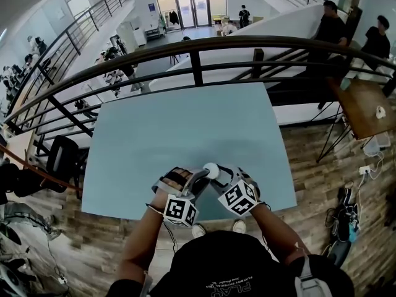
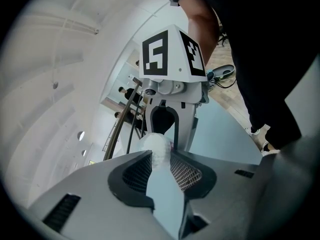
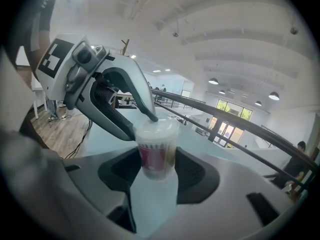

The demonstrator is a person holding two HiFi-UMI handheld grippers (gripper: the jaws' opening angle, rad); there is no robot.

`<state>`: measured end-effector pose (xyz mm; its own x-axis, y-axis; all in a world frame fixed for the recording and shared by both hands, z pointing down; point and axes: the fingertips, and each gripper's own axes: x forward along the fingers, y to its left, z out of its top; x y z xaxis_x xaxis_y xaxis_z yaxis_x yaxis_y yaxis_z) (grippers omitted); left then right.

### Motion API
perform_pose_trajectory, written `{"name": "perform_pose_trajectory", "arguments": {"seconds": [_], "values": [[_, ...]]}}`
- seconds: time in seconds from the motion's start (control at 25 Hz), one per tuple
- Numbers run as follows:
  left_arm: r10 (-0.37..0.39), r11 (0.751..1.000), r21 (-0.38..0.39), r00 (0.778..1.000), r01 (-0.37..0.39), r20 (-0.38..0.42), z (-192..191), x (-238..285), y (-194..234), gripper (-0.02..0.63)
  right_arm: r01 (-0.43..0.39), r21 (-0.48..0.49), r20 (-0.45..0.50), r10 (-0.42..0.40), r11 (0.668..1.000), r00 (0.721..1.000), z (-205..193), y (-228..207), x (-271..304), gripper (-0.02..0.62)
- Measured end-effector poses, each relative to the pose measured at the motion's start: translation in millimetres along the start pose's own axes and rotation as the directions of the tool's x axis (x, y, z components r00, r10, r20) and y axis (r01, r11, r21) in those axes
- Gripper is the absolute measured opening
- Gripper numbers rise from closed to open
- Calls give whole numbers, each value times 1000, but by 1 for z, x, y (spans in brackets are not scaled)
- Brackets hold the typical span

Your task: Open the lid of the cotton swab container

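Clamping the swab container (image 3: 156,151) — right gripper (image 3: 157,168) on its body, left gripper (image 2: 161,160) narrower on lid (image 2: 156,145).

Bright, even light from glass doors (image 1: 192,5) and ceiling lamps (image 3: 274,96); shadows soft. Heavy fisheye bending, black corners in gripper views, close foreground blurred.
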<state>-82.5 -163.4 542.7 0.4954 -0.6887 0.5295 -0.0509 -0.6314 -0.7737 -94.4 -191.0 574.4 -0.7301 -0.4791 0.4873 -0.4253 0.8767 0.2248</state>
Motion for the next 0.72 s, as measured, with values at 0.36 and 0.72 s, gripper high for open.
{"name": "perform_pose_trajectory", "arguments": {"seconds": [0.36, 0.72], "values": [[-20, 999, -34, 1000, 20, 2, -1, 1, -2, 120, -12, 14, 4, 12, 1000, 1000, -3, 1, 0, 224], [-36, 998, -42, 999, 36, -4, -4, 0, 0, 110, -10, -15, 0, 10, 1000, 1000, 0, 0, 2, 224]]}}
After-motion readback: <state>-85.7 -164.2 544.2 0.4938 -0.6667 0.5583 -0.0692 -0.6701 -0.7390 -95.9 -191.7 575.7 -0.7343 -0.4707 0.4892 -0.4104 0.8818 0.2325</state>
